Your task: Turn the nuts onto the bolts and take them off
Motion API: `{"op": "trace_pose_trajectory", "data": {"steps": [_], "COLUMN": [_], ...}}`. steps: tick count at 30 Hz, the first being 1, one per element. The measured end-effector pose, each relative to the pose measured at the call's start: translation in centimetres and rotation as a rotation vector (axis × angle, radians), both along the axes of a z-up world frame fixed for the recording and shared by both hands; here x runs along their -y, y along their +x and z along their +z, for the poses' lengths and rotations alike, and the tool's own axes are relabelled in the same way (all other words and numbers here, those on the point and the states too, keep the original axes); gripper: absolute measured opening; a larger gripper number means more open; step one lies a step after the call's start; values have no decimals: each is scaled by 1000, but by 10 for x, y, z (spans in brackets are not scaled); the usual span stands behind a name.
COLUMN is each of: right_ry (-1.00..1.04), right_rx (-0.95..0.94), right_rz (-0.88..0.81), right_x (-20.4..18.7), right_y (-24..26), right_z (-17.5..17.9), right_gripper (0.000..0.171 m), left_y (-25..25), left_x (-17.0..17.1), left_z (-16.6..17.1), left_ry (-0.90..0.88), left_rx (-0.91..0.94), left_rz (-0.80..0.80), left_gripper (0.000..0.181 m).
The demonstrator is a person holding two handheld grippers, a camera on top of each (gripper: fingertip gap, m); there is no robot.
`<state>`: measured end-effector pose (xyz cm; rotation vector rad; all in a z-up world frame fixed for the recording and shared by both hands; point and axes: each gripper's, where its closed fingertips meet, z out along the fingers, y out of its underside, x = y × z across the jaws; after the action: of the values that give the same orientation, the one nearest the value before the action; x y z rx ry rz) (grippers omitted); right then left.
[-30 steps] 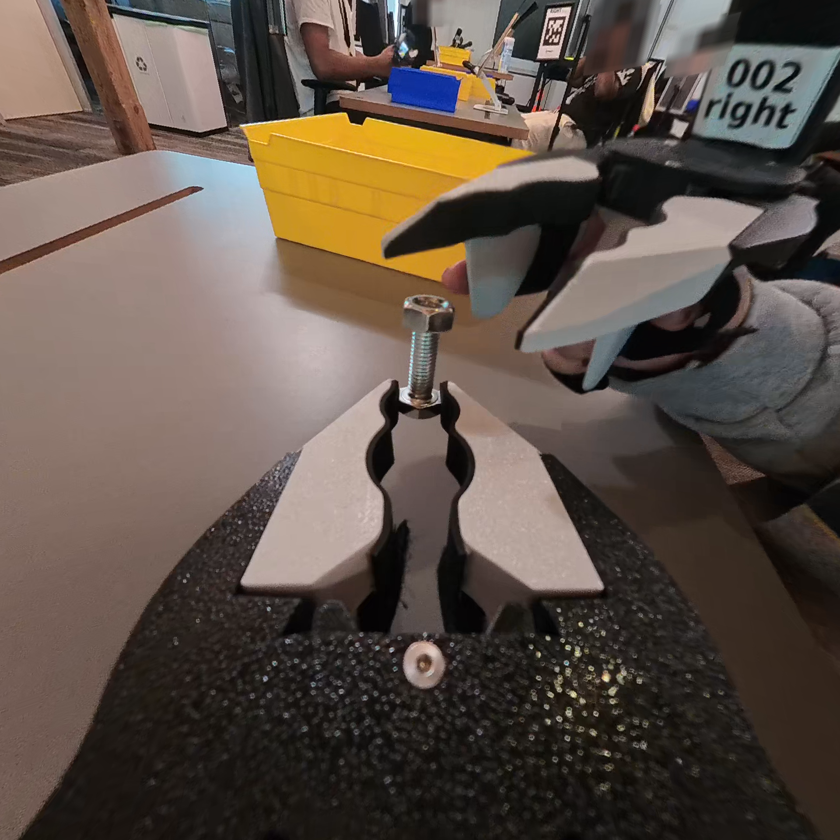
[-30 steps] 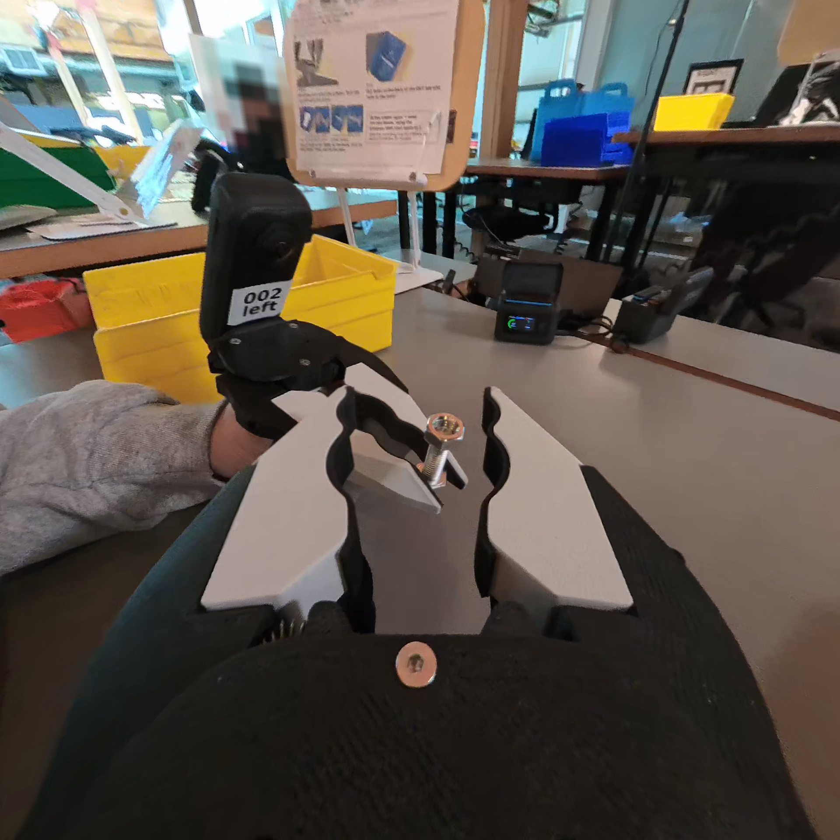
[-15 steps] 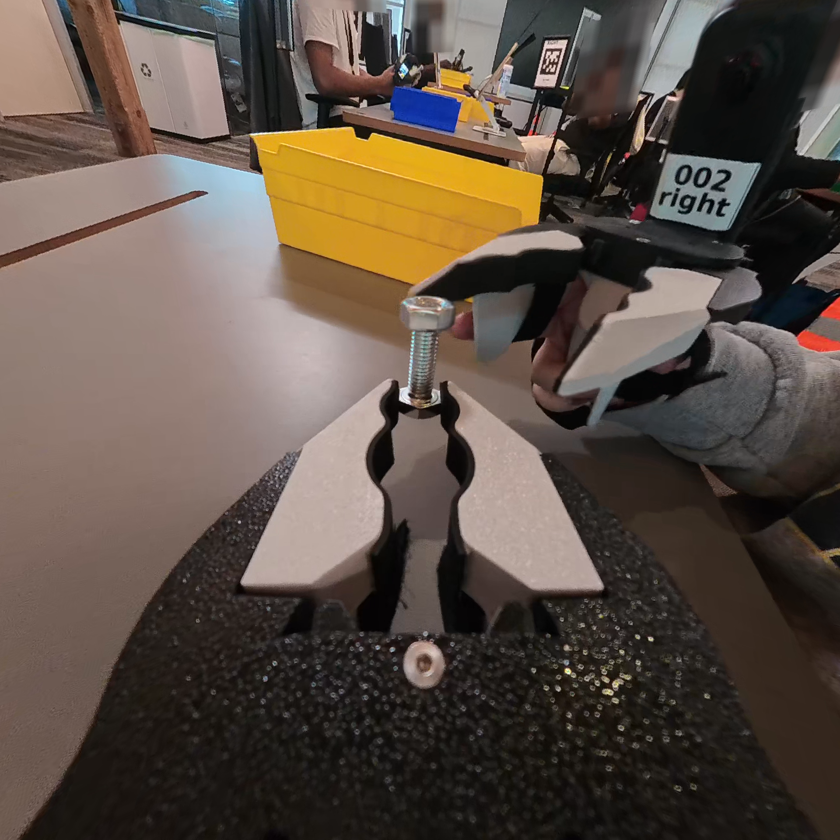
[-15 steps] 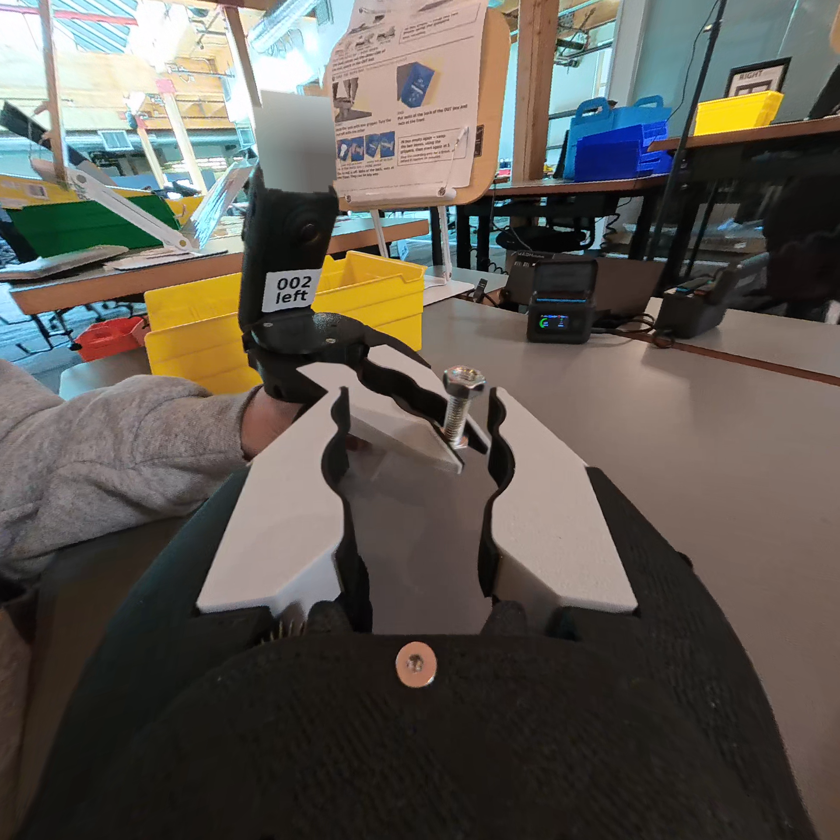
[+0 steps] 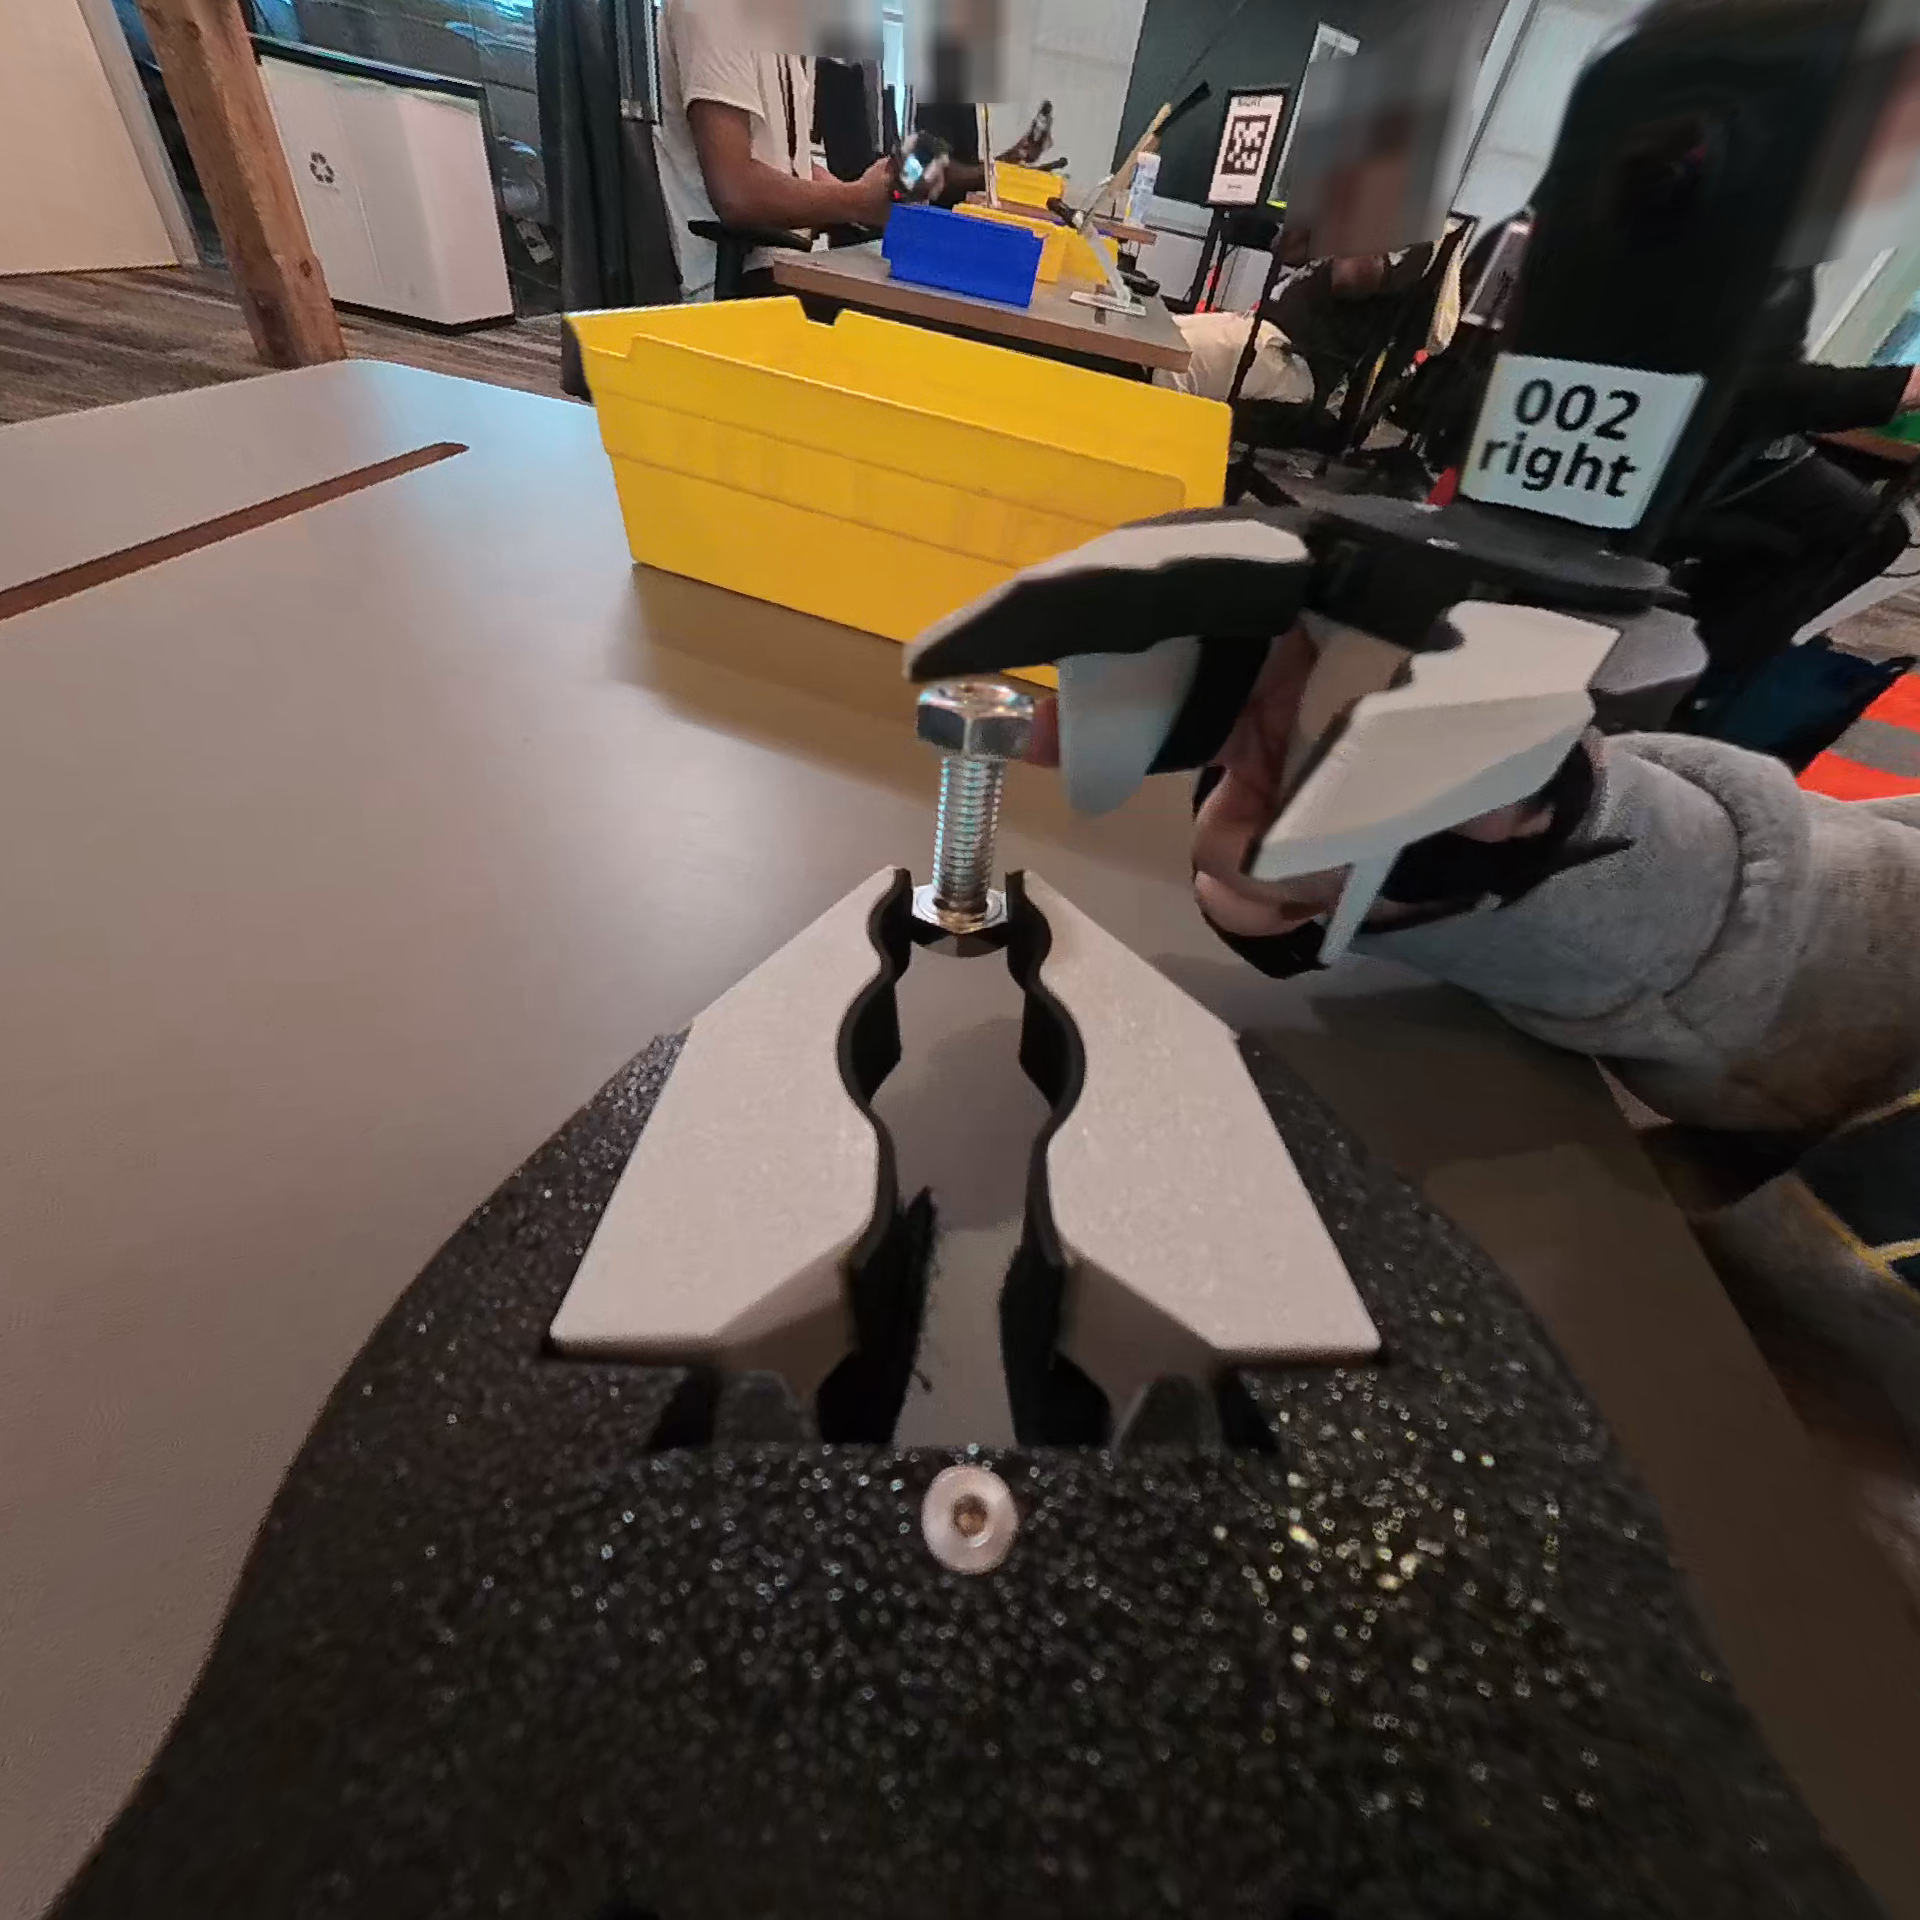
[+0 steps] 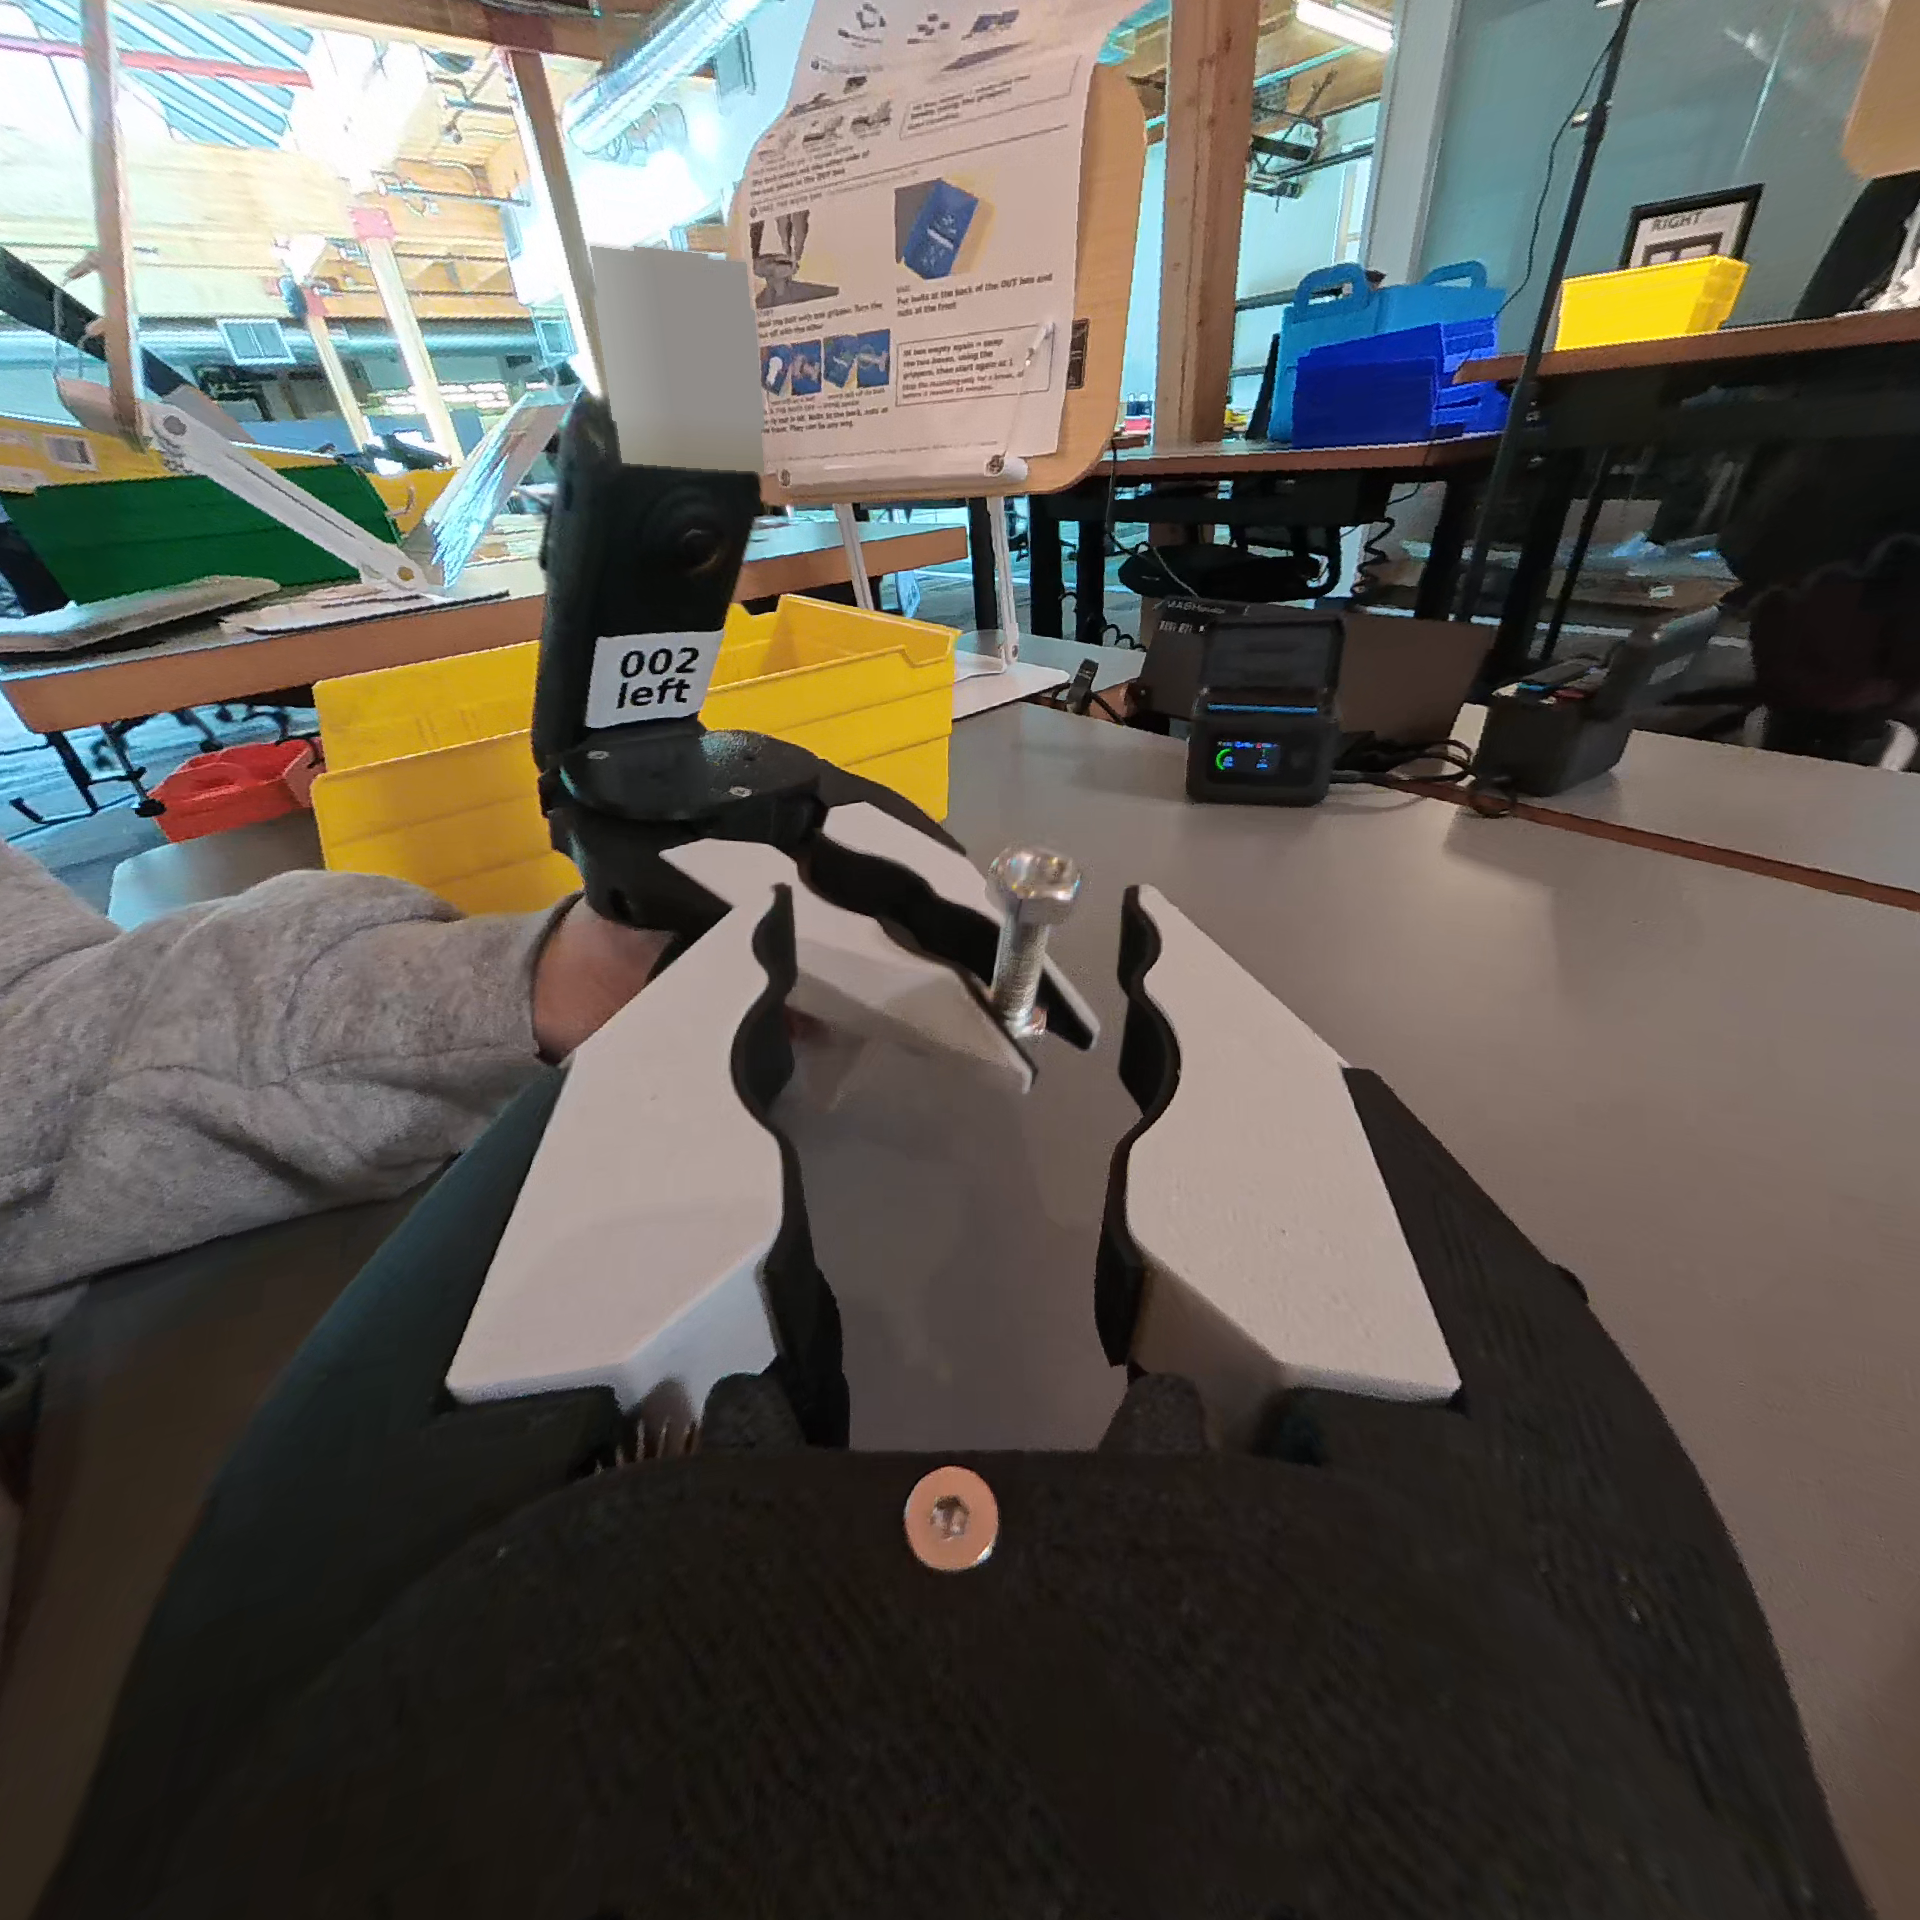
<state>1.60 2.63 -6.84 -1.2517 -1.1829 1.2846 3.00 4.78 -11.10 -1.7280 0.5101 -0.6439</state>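
Observation:
A silver bolt stands upright, hex head up, with a nut on its lower end. My left gripper is shut on the nut and holds the bolt just above the grey table. My right gripper is open. The bolt stands between its fingertips, nearer the right finger, touching neither. In the left wrist view the right gripper reaches in from the right, one finger over the bolt head. In the right wrist view the left gripper comes in from the left.
A yellow bin stands on the table behind the bolt and also shows in the right wrist view. A small black device with a screen and cables sit at the far right. An instruction board on a stand stands behind. The grippers' ends are close to 4 cm from one another.
My right gripper has moved in toward the bolt head, still open, so the head now sits between its fingertips. My left gripper has kept its hold and barely moved.

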Motion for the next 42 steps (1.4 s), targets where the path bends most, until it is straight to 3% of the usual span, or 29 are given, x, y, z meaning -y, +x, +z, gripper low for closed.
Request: {"op": "trace_pose_trajectory", "data": {"steps": [7,9,18,27,28,30,36,42], "right_ry": [-2,-10,-36,-23,-12,-12,-69,-178], "right_rx": [-10,-23,-70,-75,-85,-107,-58,-95], "right_rz": [35,36,-16,86,81,96,52,207], "right_x": [9,9,-7,14,14,15,-3,7], "right_y": [-7,0,-1,-8,-3,8,4,8], "right_z": [-2,-2,7,8,8,9,2,10], "right_gripper": [62,53,53,57,56,37,27,20], "left_y": [-4,-11,-5,4,0,-8,-1,10], "left_x": [0,-1,3,7,6,4,12,29], "left_z": [2,6,11,10,12,15,29,44], "left_ry": [9,12,27,32,34,32,90,119], "left_rx": [15,55,76,56,77,125,197,310], "left_rz": [15,33,-17,-58,-40,-18,-95,-246], "left_gripper": [16,16,16,16,16,16,16,16]}}
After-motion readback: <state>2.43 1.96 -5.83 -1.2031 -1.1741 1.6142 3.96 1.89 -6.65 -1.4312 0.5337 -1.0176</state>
